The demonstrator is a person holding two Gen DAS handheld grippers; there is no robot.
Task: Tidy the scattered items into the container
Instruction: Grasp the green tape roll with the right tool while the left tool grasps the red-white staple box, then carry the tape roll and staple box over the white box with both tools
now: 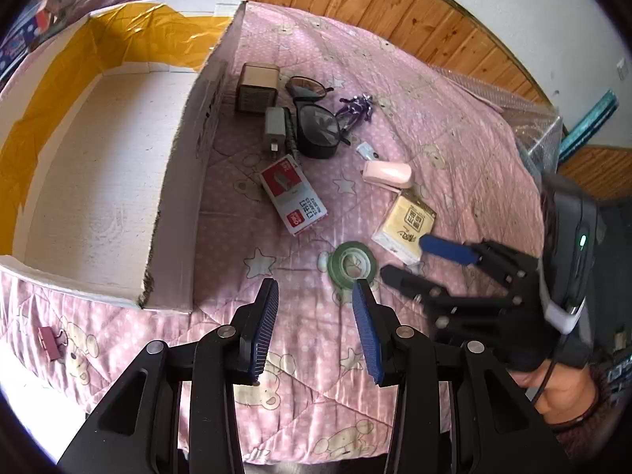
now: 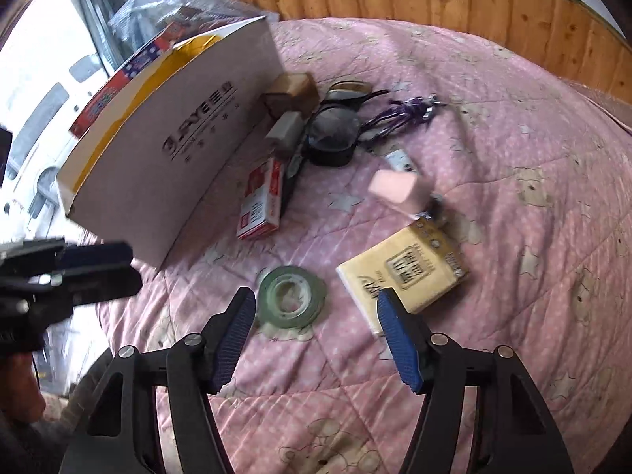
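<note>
1. the right gripper [image 2: 314,339] is held wide open with nothing in it; the green tape roll [image 2: 290,296] lies between its tips, toward 12 o'clock.
2. the left gripper [image 1: 316,330] is open and empty; the tape roll [image 1: 352,264] is seen at 1 o'clock, just beyond.
3. the white container [image 1: 173,181] is placed at 10 o'clock.

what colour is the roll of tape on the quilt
Green. The roll of tape shows best in the right wrist view, lying flat just ahead of the open fingers.
</note>
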